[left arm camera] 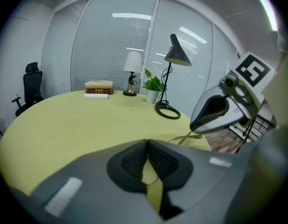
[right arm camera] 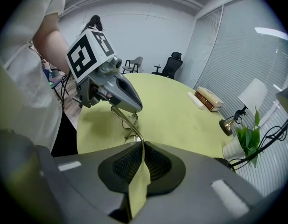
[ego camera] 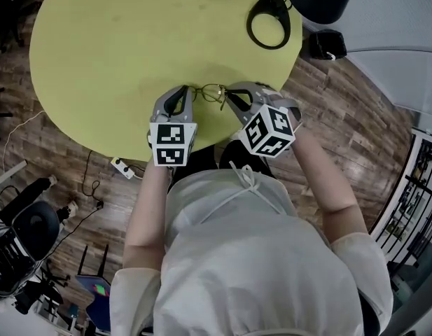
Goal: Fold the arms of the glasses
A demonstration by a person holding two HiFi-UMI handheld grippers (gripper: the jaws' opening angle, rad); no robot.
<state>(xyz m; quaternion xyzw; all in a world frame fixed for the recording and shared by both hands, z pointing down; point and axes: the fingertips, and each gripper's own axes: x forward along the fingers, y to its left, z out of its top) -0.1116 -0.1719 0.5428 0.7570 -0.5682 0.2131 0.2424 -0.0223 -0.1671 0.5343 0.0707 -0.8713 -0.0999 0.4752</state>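
Yellow desk (ego camera: 117,61), near edge: glasses (ego camera: 212,92) held there between my left tool (left arm camera: 147,148) and right tool (right arm camera: 143,149), both pinched shut on the thin frame, so twisting either one off the hinge axis could bend the wire or let it slip out.

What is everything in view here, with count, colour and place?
table: one, yellow-green, round, centre
glasses: one pair, thin gold frame, at the table's near edge
desk lamp: one, black, far side of the table
table lamp: one, white shade, far edge
plant: one, green in a white pot, between the lamps
books: small stack, cream and red-brown, left of the table lamp
office chairs: at least two, black and grey, beyond the table
power strip: one, white, on the wood floor
left gripper: grey, shut on the glasses
right gripper: grey, shut on a glasses arm
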